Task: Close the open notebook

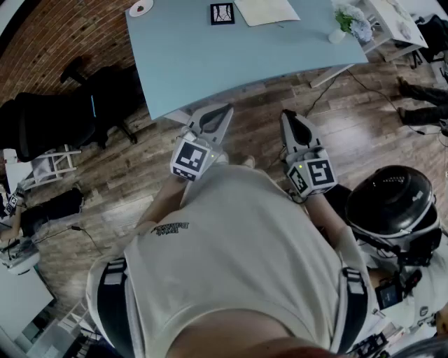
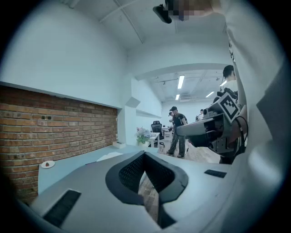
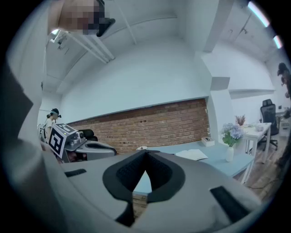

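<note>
Shirt (image 1: 238, 259): mine, closest to the head camera, filling the lower frame.
Left tongs (image 1: 222, 112): held just ahead of my chest, jaws pressed together, nothing between them.
Right tongs (image 1: 289, 119): beside the left pair, likewise pressed together and empty.
Table (image 1: 210, 63): pale blue, beyond a strip of wooden floor; both pairs hang short of its near edge.
Notebook (image 1: 266, 10): lying open on the far part of the table, between a black-and-white marker card (image 1: 222, 13) and a vase of flowers (image 1: 348, 24), well apart from both pairs.
Step in hand: approach only. The notebook is untouched and not yet closed.
Next move calls for: by my judgement, stepping up to the table and reaching across it, then slipping a jaw tip under one cover's outer edge and folding that half over onto the other.
</note>
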`<state>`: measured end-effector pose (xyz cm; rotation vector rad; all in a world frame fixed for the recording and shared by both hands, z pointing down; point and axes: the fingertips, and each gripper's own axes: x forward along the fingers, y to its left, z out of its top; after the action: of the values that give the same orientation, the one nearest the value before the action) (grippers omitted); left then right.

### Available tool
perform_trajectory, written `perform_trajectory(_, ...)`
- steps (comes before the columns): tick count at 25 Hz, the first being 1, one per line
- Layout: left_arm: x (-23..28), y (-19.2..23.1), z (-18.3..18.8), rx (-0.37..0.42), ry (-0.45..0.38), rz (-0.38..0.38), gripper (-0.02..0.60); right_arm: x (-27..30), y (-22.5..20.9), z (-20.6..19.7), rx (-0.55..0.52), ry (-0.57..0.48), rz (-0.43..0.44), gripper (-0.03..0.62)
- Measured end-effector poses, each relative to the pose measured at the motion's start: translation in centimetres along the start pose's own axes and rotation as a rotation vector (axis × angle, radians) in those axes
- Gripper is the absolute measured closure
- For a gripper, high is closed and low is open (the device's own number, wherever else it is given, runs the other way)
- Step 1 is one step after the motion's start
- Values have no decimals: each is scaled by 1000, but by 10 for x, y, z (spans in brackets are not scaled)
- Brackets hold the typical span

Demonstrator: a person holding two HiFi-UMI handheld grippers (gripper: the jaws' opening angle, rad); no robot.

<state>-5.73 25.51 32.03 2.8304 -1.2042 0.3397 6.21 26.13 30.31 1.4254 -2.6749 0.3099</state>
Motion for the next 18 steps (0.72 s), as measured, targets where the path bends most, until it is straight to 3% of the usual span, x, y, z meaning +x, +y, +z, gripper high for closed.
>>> perform_trajectory(18, 12, -14, 5, 23, -22, -3, 574, -12, -10, 1, 23, -30, 21, 592)
